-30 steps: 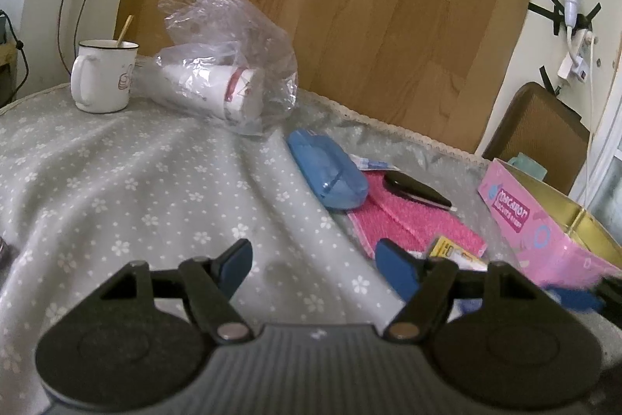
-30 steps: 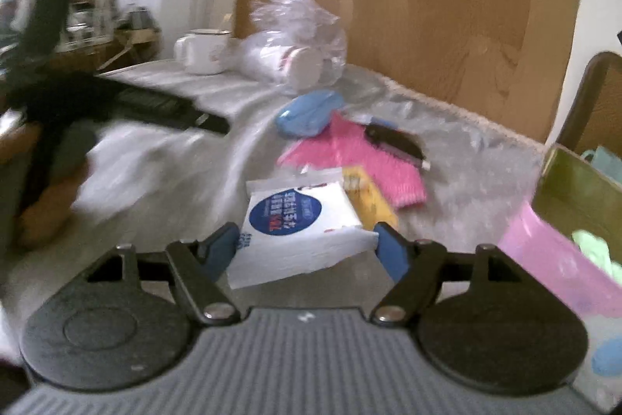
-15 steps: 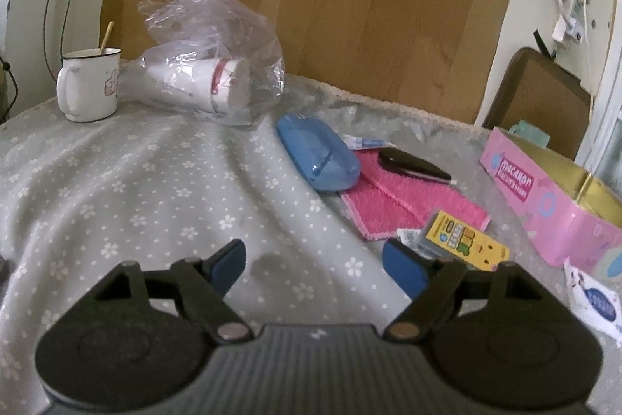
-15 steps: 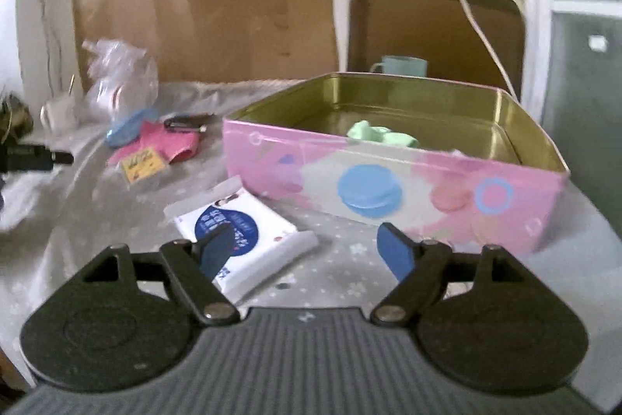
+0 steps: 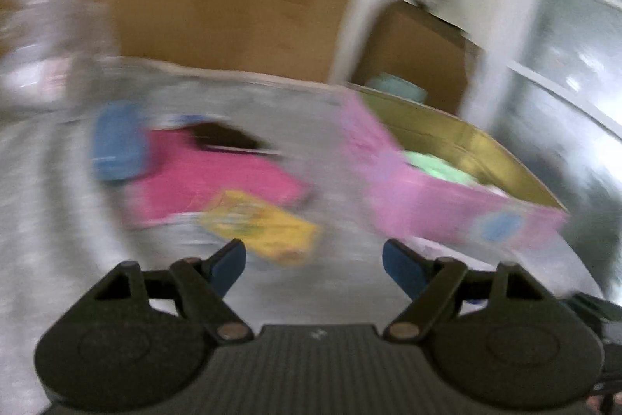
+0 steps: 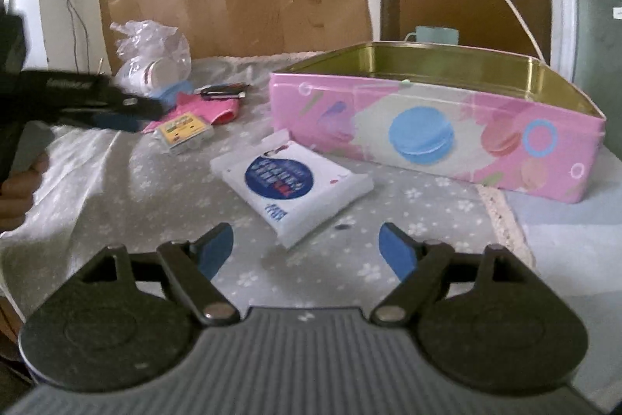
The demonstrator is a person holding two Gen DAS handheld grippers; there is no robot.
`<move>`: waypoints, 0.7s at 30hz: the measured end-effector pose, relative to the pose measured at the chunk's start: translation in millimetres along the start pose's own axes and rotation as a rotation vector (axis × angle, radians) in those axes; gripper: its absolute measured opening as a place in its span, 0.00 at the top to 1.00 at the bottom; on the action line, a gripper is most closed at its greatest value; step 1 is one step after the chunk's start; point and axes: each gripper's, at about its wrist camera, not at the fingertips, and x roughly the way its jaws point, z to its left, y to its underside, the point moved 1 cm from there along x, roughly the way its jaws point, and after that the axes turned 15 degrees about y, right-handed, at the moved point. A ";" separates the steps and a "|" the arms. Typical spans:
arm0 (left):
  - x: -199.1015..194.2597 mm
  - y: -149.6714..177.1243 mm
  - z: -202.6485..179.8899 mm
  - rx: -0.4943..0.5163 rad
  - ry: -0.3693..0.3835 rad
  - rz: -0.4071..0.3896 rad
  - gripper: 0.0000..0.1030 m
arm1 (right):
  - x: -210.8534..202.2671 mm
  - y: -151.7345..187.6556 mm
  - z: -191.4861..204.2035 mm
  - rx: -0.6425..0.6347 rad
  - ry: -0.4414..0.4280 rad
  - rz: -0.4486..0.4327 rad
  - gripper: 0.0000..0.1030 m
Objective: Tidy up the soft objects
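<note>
Both grippers empty over a cluttered table.
Our right gripper (image 6: 305, 246), jaws just widened, hovers apart before the tissue pack (image 6: 291, 183), just beside the tin (image 6: 435, 133). Our left gripper (image 5: 313, 261), also apart, is blurred; we might clip the yellow packet (image 5: 264, 226).

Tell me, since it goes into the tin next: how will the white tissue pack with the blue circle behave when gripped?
The tissue pack looks soft, so it should squash between the pads. Its plastic wrap looks smooth, maybe slippery. It lies flat on the cloth, so it is unlikely to roll, and probably light.
</note>
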 end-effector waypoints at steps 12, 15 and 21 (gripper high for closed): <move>90.3 15.3 -68.4 0.152 0.134 0.199 0.49 | 22.3 -13.6 23.5 -0.103 -0.012 -0.016 0.63; 67.5 13.4 -72.6 0.170 0.117 0.149 0.49 | 5.0 -18.5 23.0 -0.082 -0.045 -0.107 0.63; 36.5 -34.4 -95.0 0.236 0.167 -0.014 0.48 | -5.9 -55.3 9.9 -0.026 0.021 -0.285 0.63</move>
